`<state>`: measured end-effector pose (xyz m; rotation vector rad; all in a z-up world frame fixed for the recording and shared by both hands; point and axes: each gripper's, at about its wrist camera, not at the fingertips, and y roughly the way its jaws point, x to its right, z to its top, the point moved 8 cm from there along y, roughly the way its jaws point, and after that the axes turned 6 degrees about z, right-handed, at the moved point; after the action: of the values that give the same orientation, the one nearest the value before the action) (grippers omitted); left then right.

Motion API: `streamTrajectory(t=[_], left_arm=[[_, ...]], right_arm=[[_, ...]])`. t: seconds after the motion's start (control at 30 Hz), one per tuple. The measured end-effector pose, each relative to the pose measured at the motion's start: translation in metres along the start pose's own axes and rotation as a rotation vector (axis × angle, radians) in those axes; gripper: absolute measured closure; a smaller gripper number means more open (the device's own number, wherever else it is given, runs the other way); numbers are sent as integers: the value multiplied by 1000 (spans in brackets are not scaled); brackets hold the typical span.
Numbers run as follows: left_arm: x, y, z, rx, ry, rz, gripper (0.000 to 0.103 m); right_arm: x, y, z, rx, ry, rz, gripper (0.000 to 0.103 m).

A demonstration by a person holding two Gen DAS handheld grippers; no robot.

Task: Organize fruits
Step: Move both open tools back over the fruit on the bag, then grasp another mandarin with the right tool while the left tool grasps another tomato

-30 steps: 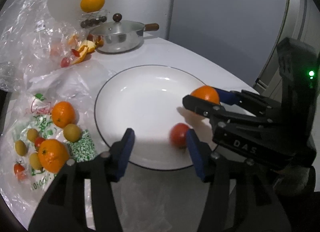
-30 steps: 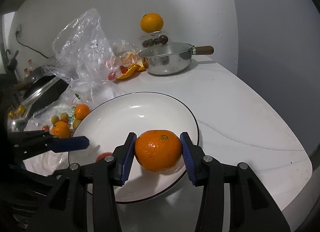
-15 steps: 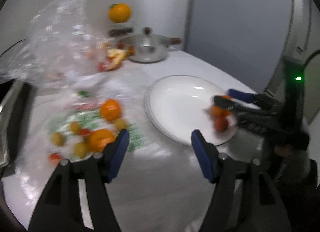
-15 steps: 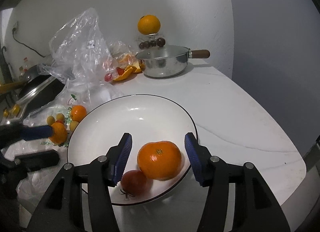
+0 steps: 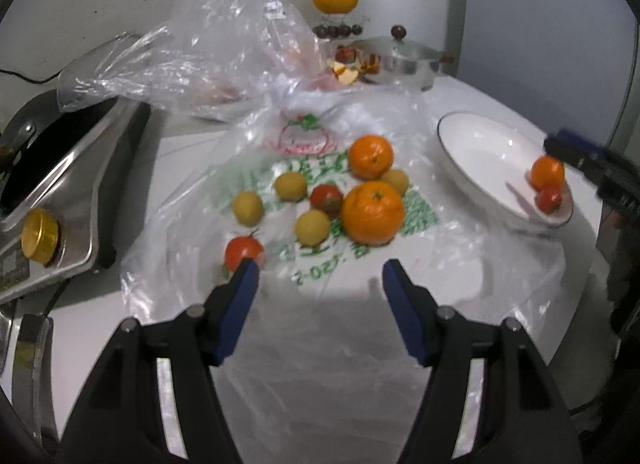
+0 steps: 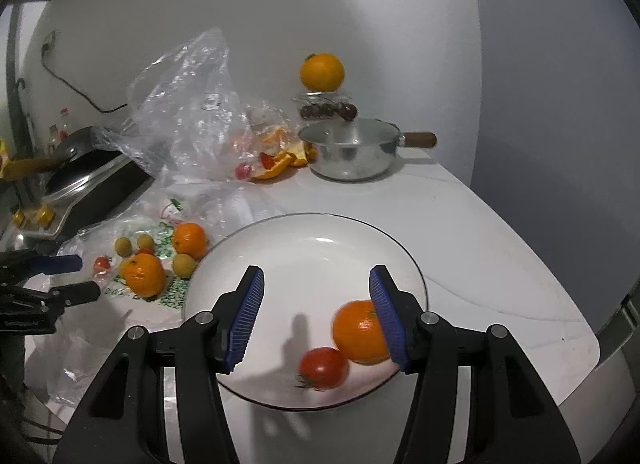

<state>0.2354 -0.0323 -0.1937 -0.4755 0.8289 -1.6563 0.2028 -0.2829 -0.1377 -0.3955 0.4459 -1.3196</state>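
We take the white plate (image 6: 304,248) as our landmark. On its near edge rest a mandarin (image 6: 358,332) and a small red tomato (image 6: 323,368), touching each other, sorted out of the loose fruit. Our right gripper (image 6: 316,314) hovers just above the plate, fingers spread and empty; the mandarin lies just beside the right finger, seemingly free of it. To the left of the plate a printed plastic bag (image 5: 360,248) lies flat as a mat, holding the unsorted fruit: two mandarins (image 5: 373,212), two tomatoes (image 5: 244,252) and four small yellow fruits (image 5: 312,227). Our left gripper (image 5: 320,296) points down at this pile, fingers apart and holding nothing, apparently lining up the next pick. Beyond the plate stands a lidded steel saucepan (image 6: 352,153), with orange peel (image 6: 280,165) beside it.
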Motion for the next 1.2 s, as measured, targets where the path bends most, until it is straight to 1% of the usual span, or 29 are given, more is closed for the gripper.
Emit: streamTrajectory(t=[0.2,0.4,0.5,0.57,0.63,0.77,0.87,0.97,1.03,1.1,1.2], left_arm=[[-8,6,-18,-38,8,14,37],[-16,9,-40,-73,9,21,37],[-18,6,-46,-71,4,13,37],[-20,4,-49,-63,-6,3,37],[-21,1,-52,-51,-8,0,37],[-22,-2,-54,-43,-10,-10,37],[-22,-5,-54,-48,-3,-21,37],[-24,-10,-52,-38,-16,-46,37],[-27,-17,-45,-14,-36,-62,37],[-31,-29,-36,26,-54,-80,37],[-42,-47,-16,103,-69,-59,37]], right_arm=[[-36,-11,10,39,-74,35,45],[-91,-10,19,34,-134,140,45],[-132,0,19,6,-157,205,45],[-156,14,11,-42,-158,222,45],[-168,29,-1,-96,-153,222,45],[-169,52,-37,-222,-130,192,45],[-159,53,-54,-261,-106,175,46],[-158,43,-62,-227,-140,150,46],[-158,39,-67,-203,-161,139,46],[-158,38,-68,-200,-158,146,46],[-156,37,-65,-189,-142,159,46]])
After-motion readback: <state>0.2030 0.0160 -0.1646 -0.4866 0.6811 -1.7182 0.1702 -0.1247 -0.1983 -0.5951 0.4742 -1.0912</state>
